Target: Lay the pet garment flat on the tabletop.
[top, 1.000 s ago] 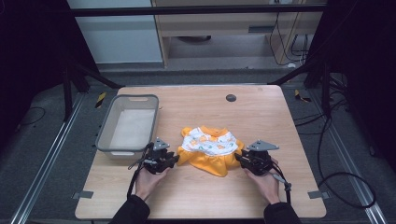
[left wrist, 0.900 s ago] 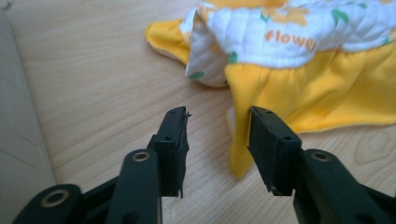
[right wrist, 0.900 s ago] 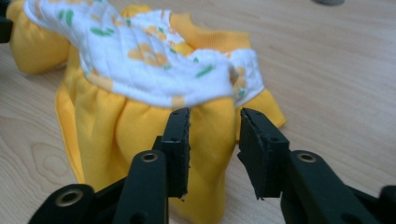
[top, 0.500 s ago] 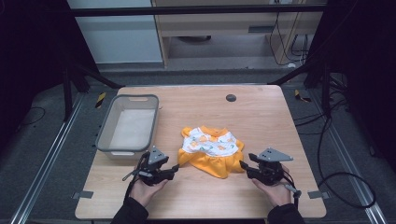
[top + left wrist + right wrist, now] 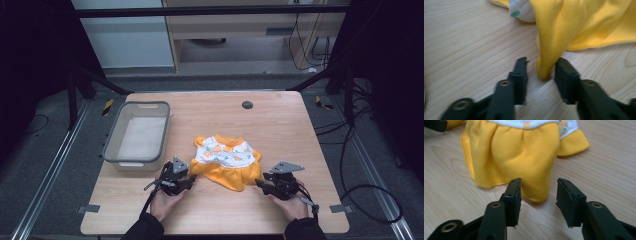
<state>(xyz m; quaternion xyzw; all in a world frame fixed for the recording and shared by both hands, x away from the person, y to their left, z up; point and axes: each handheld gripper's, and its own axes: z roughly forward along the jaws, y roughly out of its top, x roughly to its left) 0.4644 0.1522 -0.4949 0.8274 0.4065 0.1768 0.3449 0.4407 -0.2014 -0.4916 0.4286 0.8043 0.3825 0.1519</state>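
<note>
A small yellow dress (image 5: 227,162) with a white printed top lies flat on the wooden surface (image 5: 280,125), a little below the middle of the high view, its skirt hem towards the bottom of the frame. The left gripper (image 5: 189,180) sits at the lower left corner of the skirt, held by a hand (image 5: 164,202) coming in from the bottom edge; the right gripper (image 5: 260,183) sits at the skirt's lower right corner, with the other hand (image 5: 289,205) behind it. In the left gripper view, a folded tip of the yellow cloth (image 5: 549,50) hangs down between the two black fingers (image 5: 520,75); the right-hand finger looks to be just touching the cloth while the left-hand one stands clear of it, so they are apart and not clamped, having just been closing in. In the right gripper view the skirt's rounded hem (image 5: 524,165) lies between the fingers (image 5: 570,200), nearer the left-hand one, with bare wood showing beside the right-hand one; these too are apart, having just been closing. A grey plastic bin (image 5: 112,150) stands in the left part of the high view, well apart from the dress.
</note>
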